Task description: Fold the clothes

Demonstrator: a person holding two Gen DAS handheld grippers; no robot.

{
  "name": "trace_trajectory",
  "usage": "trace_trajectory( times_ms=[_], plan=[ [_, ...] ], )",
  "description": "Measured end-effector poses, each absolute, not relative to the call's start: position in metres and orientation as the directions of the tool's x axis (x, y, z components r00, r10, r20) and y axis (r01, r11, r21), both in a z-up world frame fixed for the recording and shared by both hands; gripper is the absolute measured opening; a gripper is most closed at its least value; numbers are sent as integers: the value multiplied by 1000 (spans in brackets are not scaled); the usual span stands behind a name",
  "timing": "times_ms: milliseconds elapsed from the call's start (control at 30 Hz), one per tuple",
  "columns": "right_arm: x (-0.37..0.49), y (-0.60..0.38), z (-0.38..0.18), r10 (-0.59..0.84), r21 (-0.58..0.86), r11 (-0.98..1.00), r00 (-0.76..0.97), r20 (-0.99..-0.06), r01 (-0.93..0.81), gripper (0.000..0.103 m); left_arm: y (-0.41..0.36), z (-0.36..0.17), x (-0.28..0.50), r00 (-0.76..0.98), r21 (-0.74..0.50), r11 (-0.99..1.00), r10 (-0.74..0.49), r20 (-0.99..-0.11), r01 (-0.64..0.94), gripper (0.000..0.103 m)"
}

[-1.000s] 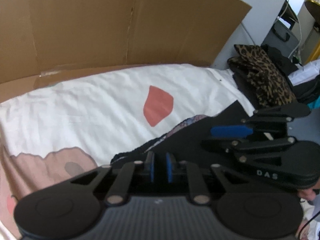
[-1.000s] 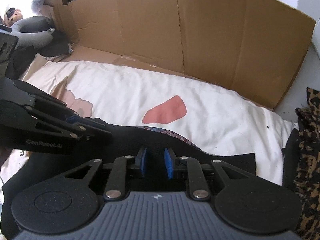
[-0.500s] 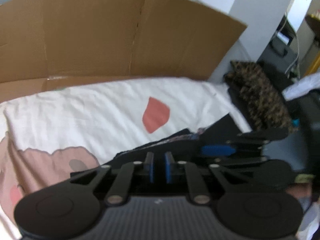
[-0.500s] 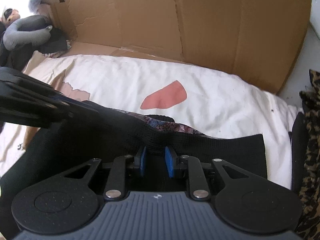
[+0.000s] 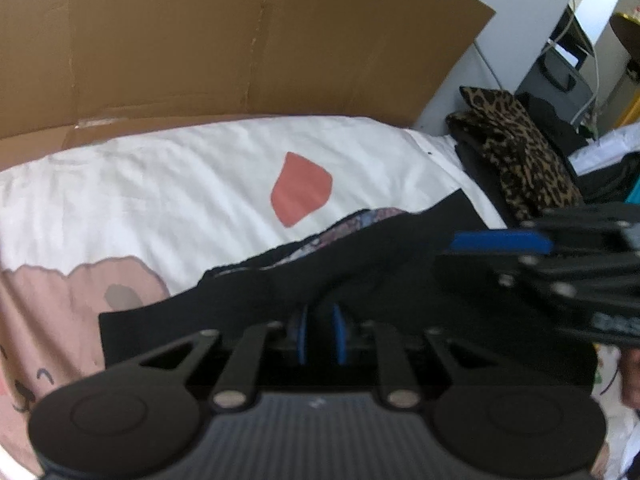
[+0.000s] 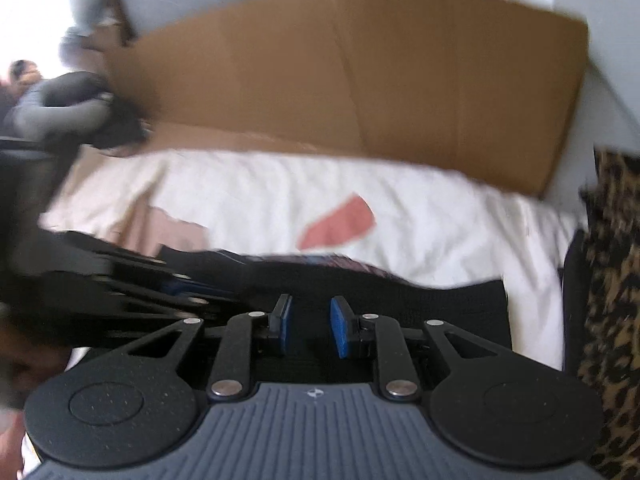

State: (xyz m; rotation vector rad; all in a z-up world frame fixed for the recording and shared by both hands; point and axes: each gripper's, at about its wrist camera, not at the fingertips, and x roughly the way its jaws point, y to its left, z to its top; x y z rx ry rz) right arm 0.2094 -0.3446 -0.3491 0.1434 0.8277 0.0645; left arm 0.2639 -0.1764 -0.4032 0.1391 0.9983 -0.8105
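From my left wrist camera, a brown cardboard wall (image 5: 240,40) closes off the far side ahead of the left tool (image 5: 319,334). Between that wall and the tool lies a wide stretch of white bed sheet (image 5: 180,184) with a red patch (image 5: 301,188), bare and open ahead and to the left. The black garment (image 5: 384,264) sits right at the tool: its near edge is bunched up between the blue pads (image 5: 301,334), which stand close together and are clamped on the cloth. The garment's far hem runs from my left up to the right, with a strip of patterned lining (image 5: 360,220) showing along it. To the right, the right tool (image 5: 500,242) reaches in just above the black cloth, blurred. Beyond it a leopard-print pile (image 5: 520,160) crowds the right edge of the bed.

From my right wrist camera, which is blurred, the same cardboard wall (image 6: 360,80) stands ahead, with the sheet (image 6: 440,216) open in front of it. The garment (image 6: 440,308) lies directly under and ahead of the right tool (image 6: 310,326); its square corner ends to my right, short of the leopard-print pile (image 6: 612,280). The blue pads (image 6: 339,326) stand a little apart with dark cloth in the gap; I cannot tell whether they grip it. The left tool (image 6: 176,284) comes in low from the left. Only this view shows a grey heap (image 6: 60,104) at the far left corner, beside the end of the cardboard.
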Motion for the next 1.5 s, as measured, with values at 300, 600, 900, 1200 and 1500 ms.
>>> trace_trajectory(
  times_ms=[300,600,900,1200,1500],
  plan=[
    [180,-328,-384,104,53,994,617,-780,-101,26,-174,-405,265,276,-252,700,-548,-790,669,17],
    [144,-350,-388,67,22,996,609,-790,-81,26,-174,-406,267,266,-259,691,-555,-788,674,17],
    [111,-382,-380,40,56,998,599,-800,9,24,-177,-404,265,269,-239,692,-541,-797,682,17],
    [82,-393,-360,1,83,992,638,-770,99,27,-177,-368,255,341,-191,697,-547,-764,691,16],
    [88,-372,-367,9,89,992,634,-773,95,27,-171,-346,225,288,-253,667,-589,-755,701,18]
  ],
)
